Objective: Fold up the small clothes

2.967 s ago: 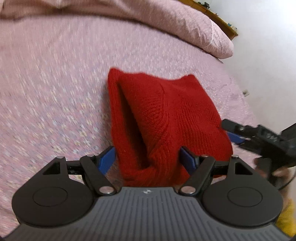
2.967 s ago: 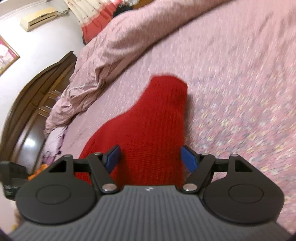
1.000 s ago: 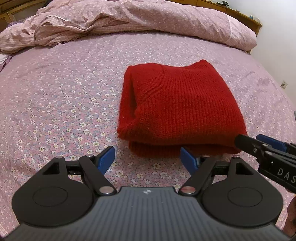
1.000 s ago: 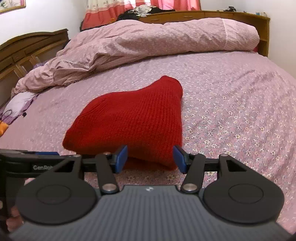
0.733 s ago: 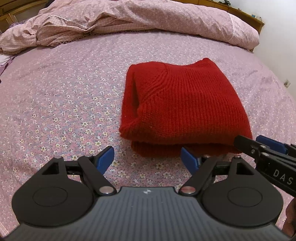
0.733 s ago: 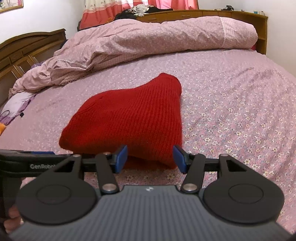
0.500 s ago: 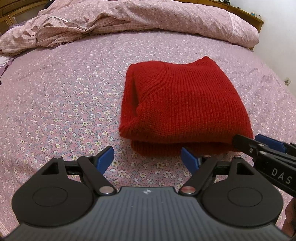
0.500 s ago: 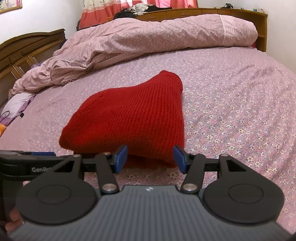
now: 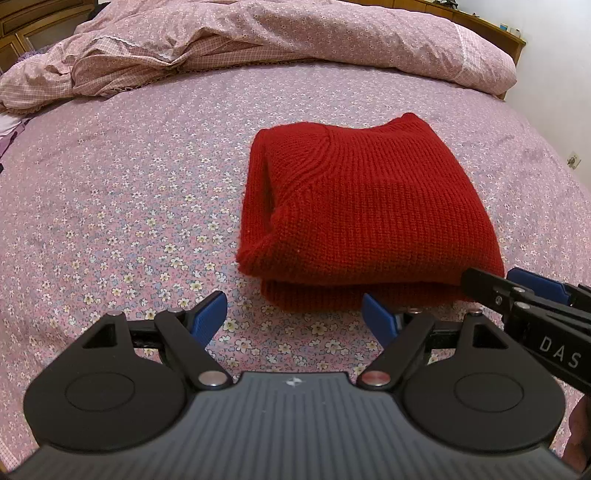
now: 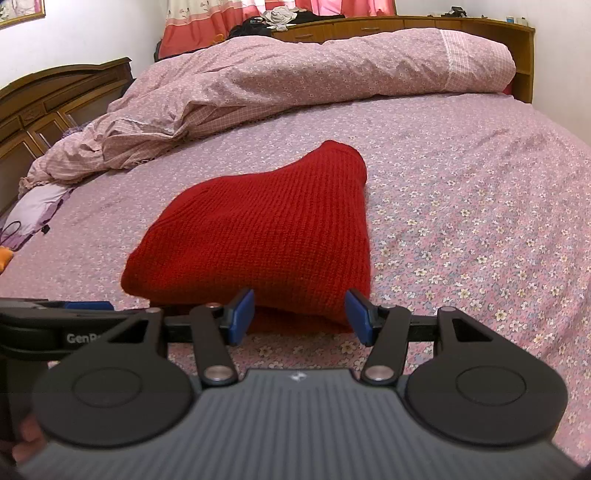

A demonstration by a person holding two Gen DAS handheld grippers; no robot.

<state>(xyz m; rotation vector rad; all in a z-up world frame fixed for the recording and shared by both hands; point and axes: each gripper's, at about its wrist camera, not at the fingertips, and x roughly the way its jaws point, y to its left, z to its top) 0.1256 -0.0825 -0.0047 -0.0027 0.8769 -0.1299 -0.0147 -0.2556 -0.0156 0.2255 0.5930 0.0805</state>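
Note:
A red knitted sweater (image 9: 369,206) lies folded into a thick rectangle on the flowered pink bed sheet (image 9: 110,206). My left gripper (image 9: 293,319) hovers open just short of its near edge, blue pads wide apart with only sheet between them. In the right wrist view the same sweater (image 10: 266,232) sits straight ahead. My right gripper (image 10: 299,315) is open at a narrower gap, pads clear of the near fold. The right gripper's black arm and blue pad (image 9: 535,284) reach in at the left view's right edge. The left gripper's arm (image 10: 55,310) shows at the far left.
A rumpled pink duvet (image 10: 295,70) is piled along the far side of the bed. A wooden headboard (image 10: 55,99) stands at the left, a wooden shelf (image 10: 406,22) behind. A pale purple cloth (image 10: 33,206) lies at the bed's left edge. A white wall (image 9: 557,81) rises beyond the right side.
Three seconds ago both grippers were close over the sweater during a fold. They have drawn back, and the sweater lies flat. Over the last second almost nothing has moved.

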